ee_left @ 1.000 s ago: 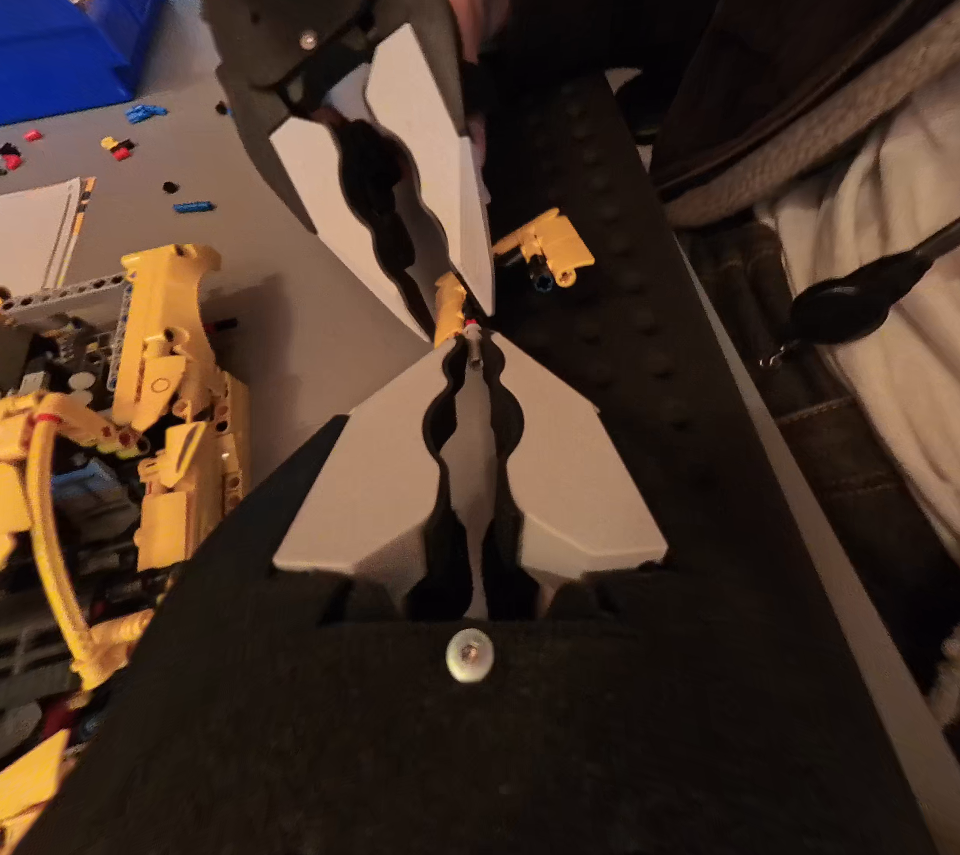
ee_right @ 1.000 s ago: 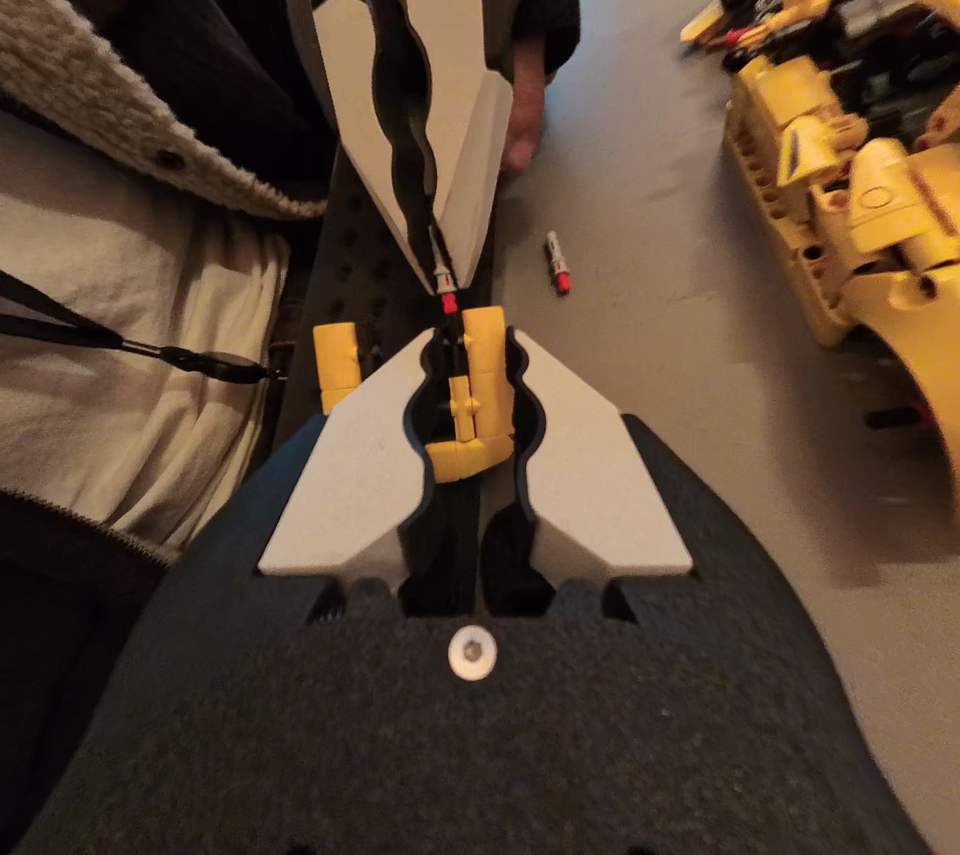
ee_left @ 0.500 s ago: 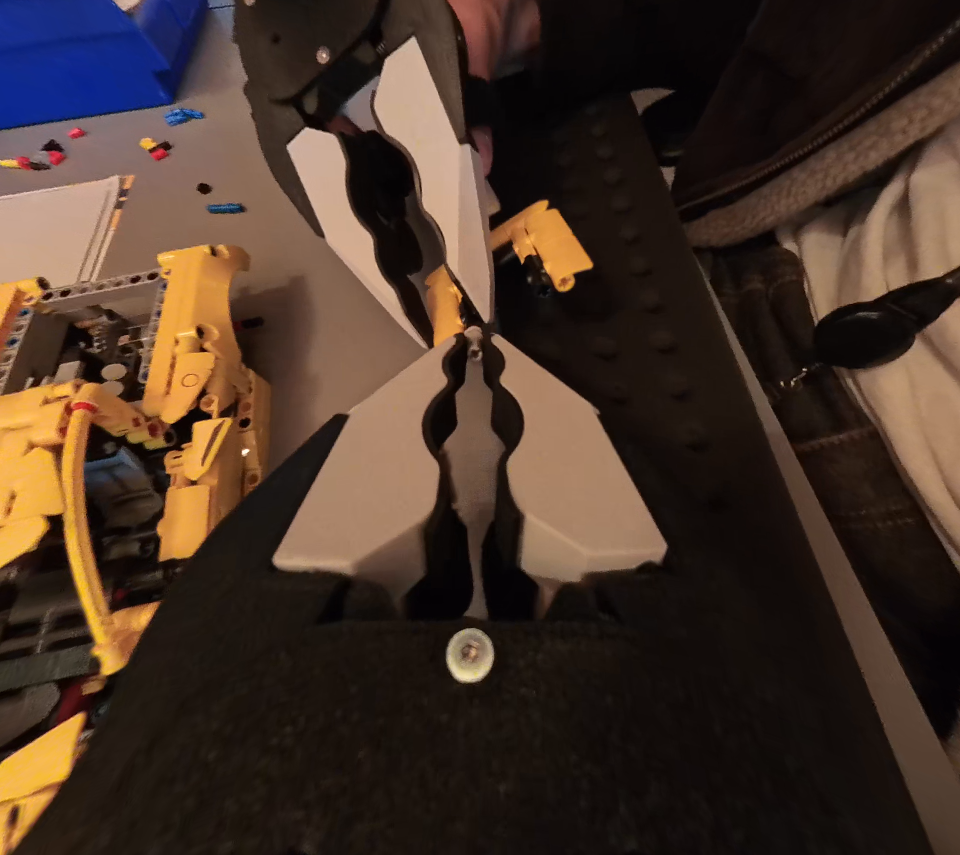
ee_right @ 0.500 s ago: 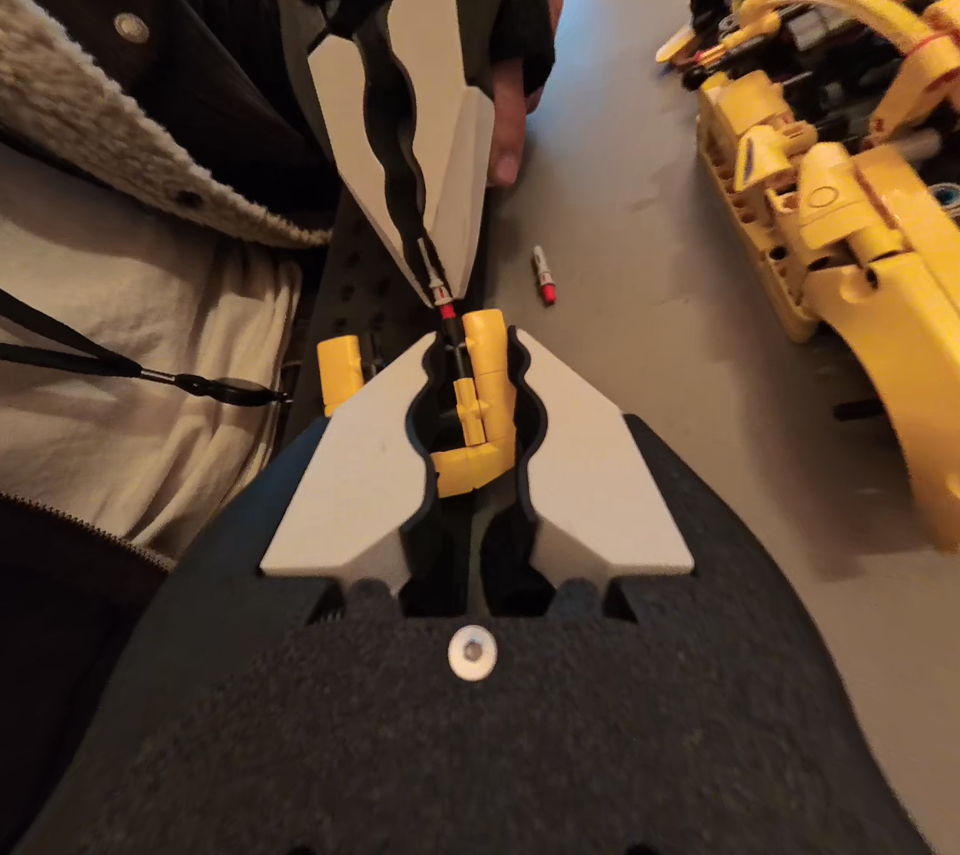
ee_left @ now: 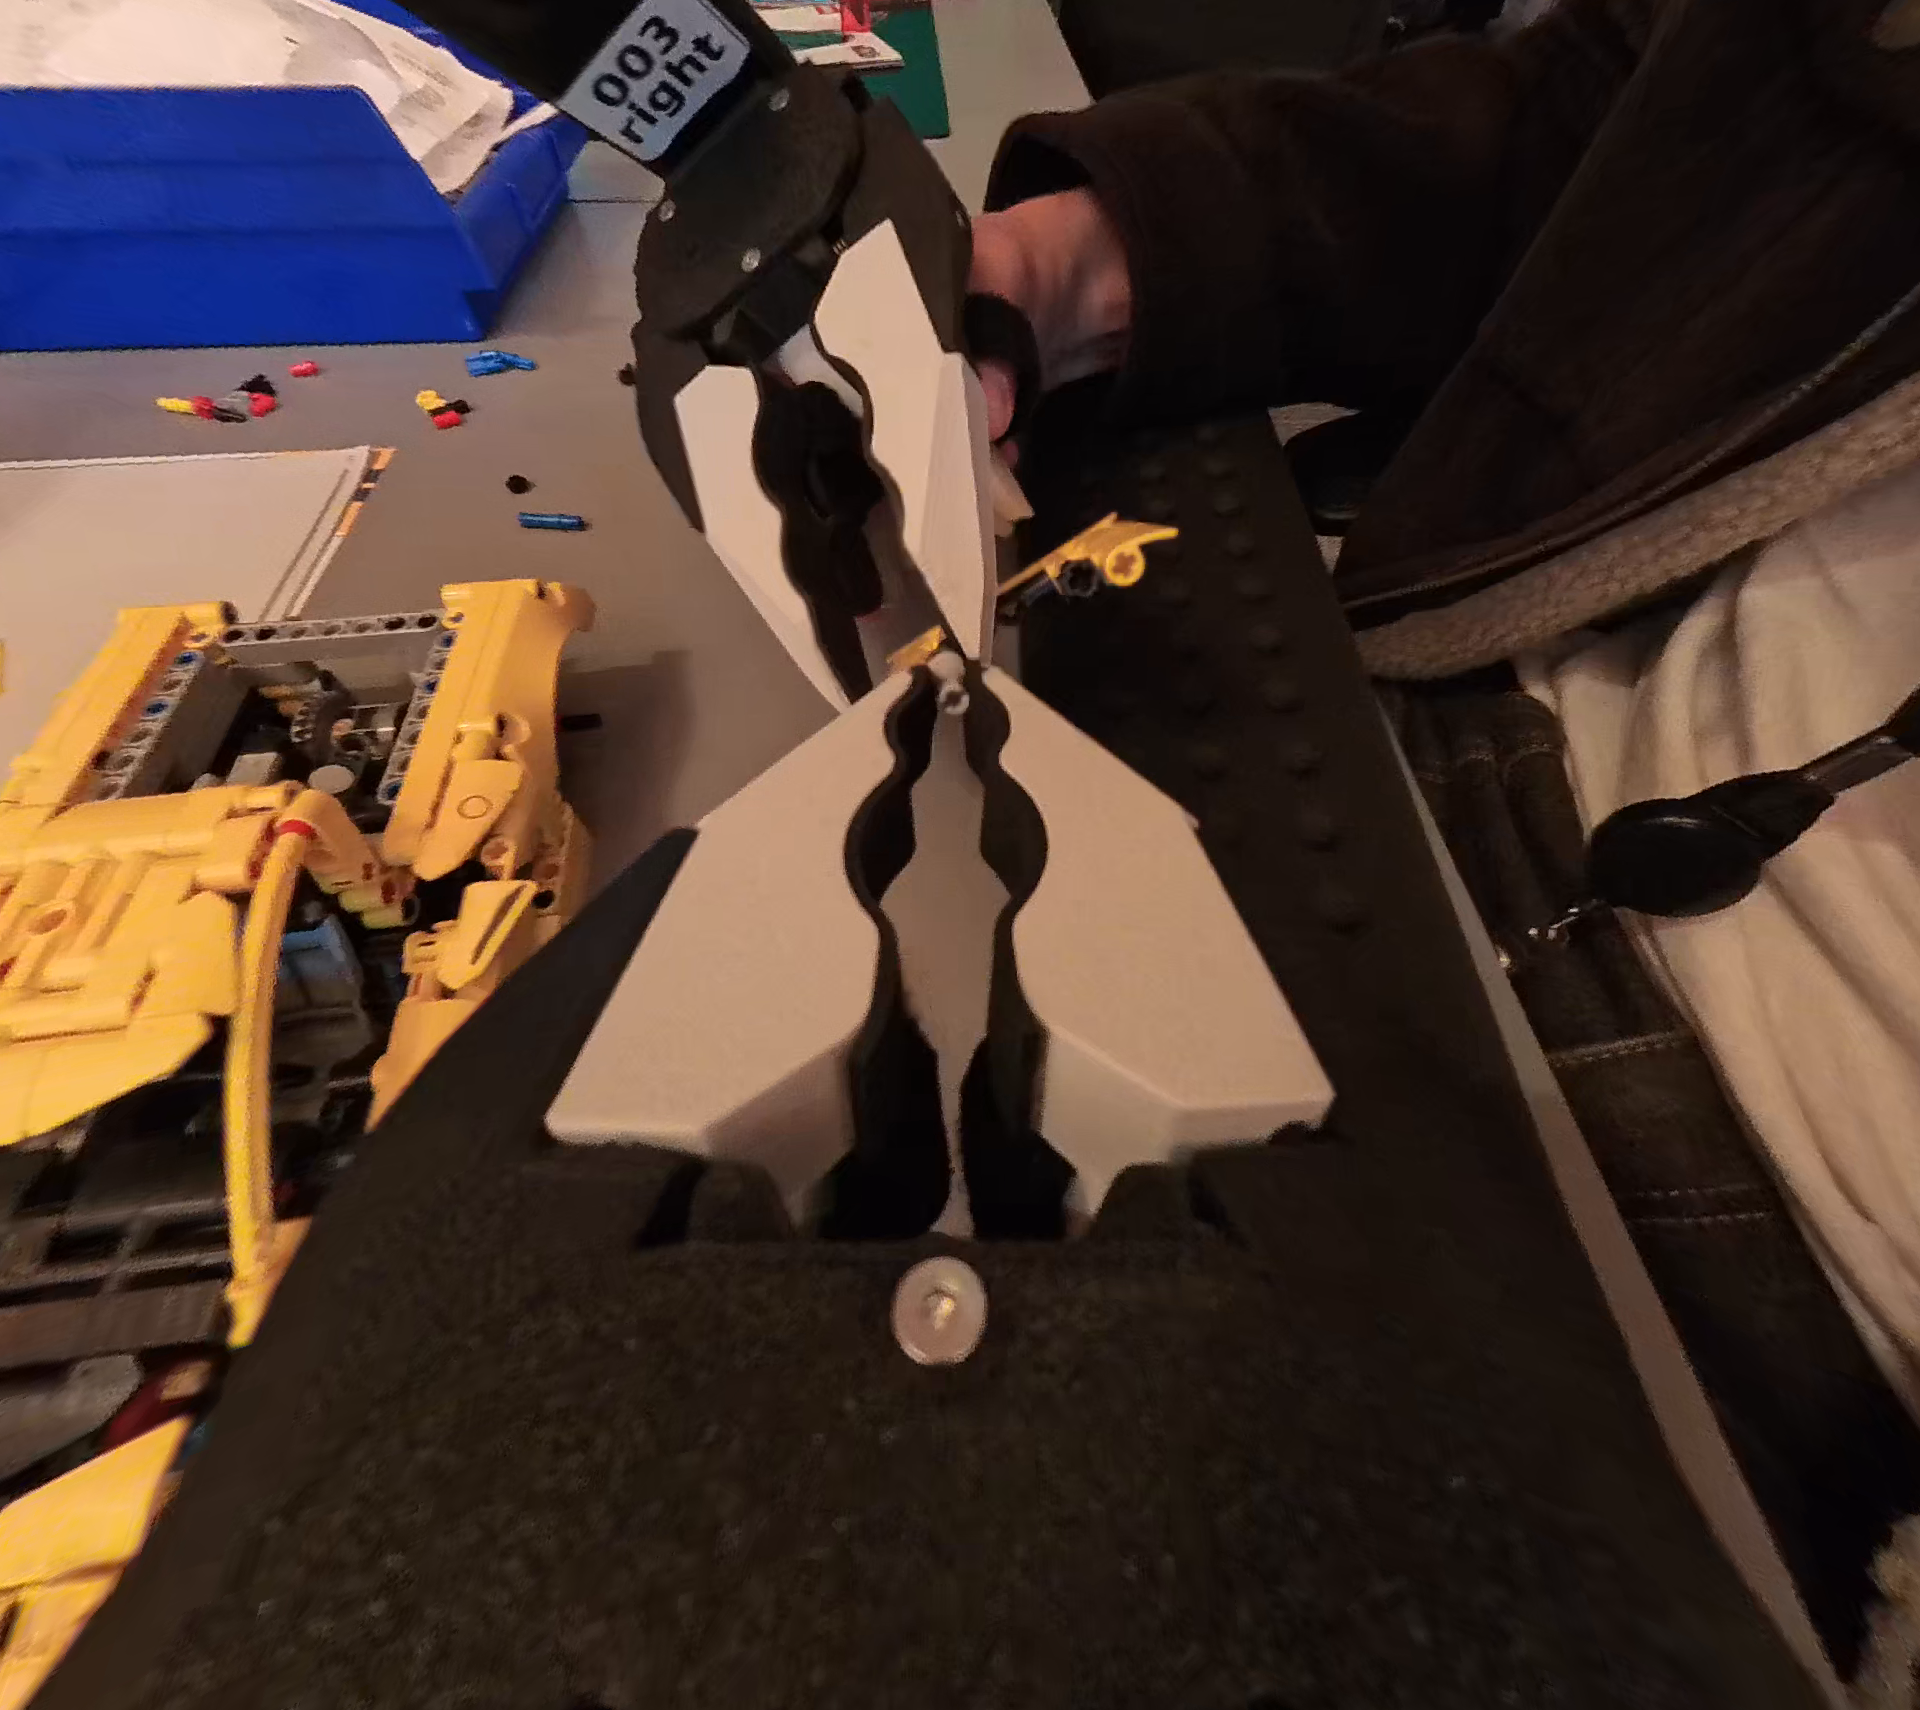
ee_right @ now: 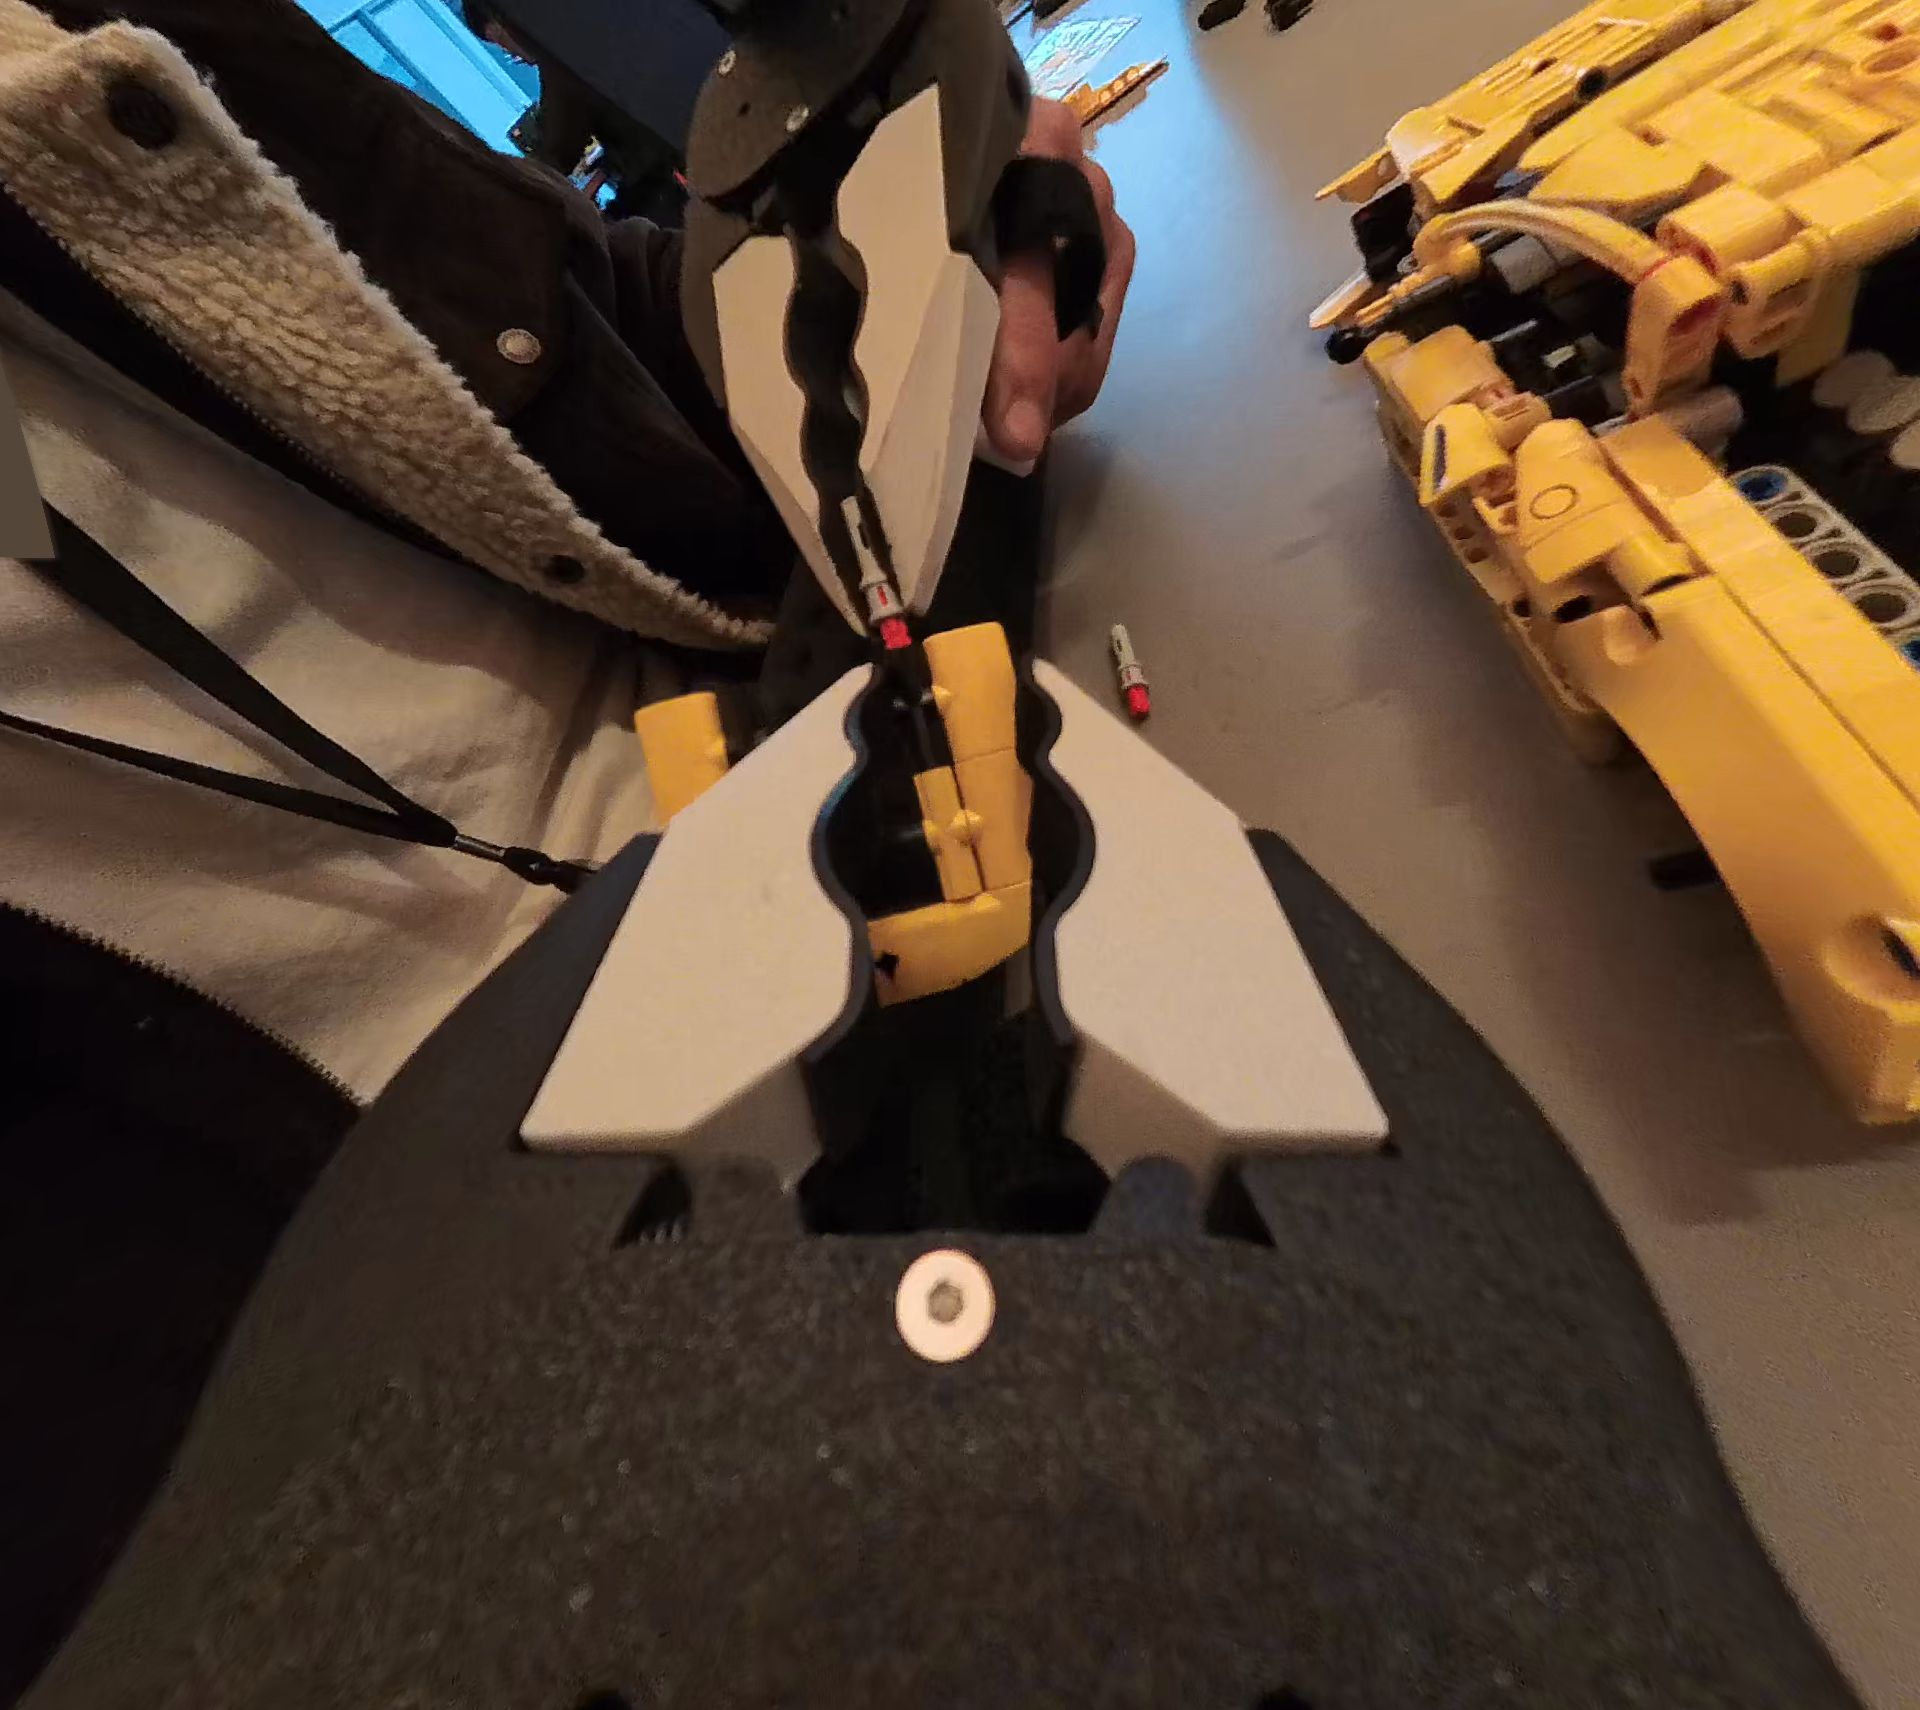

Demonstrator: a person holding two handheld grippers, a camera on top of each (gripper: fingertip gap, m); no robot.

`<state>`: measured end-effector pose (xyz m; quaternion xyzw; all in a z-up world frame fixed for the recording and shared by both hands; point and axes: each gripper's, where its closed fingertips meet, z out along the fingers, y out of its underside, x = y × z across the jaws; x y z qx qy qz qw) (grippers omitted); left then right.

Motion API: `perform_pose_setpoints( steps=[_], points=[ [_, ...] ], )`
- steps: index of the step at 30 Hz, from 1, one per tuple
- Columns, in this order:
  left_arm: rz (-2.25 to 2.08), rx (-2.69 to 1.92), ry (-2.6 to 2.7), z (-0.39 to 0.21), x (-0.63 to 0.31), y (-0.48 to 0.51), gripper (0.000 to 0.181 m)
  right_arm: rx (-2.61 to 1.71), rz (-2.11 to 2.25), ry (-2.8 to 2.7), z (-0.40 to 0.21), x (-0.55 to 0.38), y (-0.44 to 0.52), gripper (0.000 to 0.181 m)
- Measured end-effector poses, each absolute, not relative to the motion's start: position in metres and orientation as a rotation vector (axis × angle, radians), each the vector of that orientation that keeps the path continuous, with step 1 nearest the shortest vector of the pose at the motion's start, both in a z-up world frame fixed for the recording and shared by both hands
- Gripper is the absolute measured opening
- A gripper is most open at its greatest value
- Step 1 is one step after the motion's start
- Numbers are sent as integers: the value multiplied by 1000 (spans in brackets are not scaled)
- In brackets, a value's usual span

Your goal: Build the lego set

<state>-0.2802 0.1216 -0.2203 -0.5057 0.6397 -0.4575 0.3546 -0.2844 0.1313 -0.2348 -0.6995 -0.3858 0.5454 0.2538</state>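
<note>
My right gripper [ee_right: 951,673] is shut on a yellow lego sub-assembly [ee_right: 971,829] with a black rod along its left side. My left gripper [ee_left: 948,689] is shut on a small grey pin with a red end [ee_right: 871,559]. The two grippers meet tip to tip, and the pin's red end touches the top of the sub-assembly. In the left wrist view, only the pin's grey end [ee_left: 948,673] and a sliver of yellow show. A second small yellow piece [ee_left: 1101,554] lies on the black studded mat [ee_left: 1226,725]. It also shows in the right wrist view [ee_right: 681,751].
The large yellow lego model [ee_left: 260,829] stands on the grey table; it also shows in the right wrist view [ee_right: 1662,434]. A spare grey-and-red pin [ee_right: 1130,673] lies on the table. A blue bin [ee_left: 239,226], a booklet [ee_left: 177,528] and loose small parts [ee_left: 447,408] lie farther off. The person's torso is close by.
Both grippers have lifted and tilted up together, staying tip to tip. The pin and the yellow sub-assembly stay gripped, and more of the room's background shows.
</note>
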Motion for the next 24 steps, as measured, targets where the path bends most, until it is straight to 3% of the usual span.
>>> perform_pose_setpoints(
  steps=[10,24],
  points=[
    [-1074,-1358,1974,-263,-290,101,5,-2067,1284,-1302,-277,-293,111,23],
    [-1019,-1350,1960,-268,-286,107,5,-2078,1337,-1222,-280,-286,117,25]
  ],
)
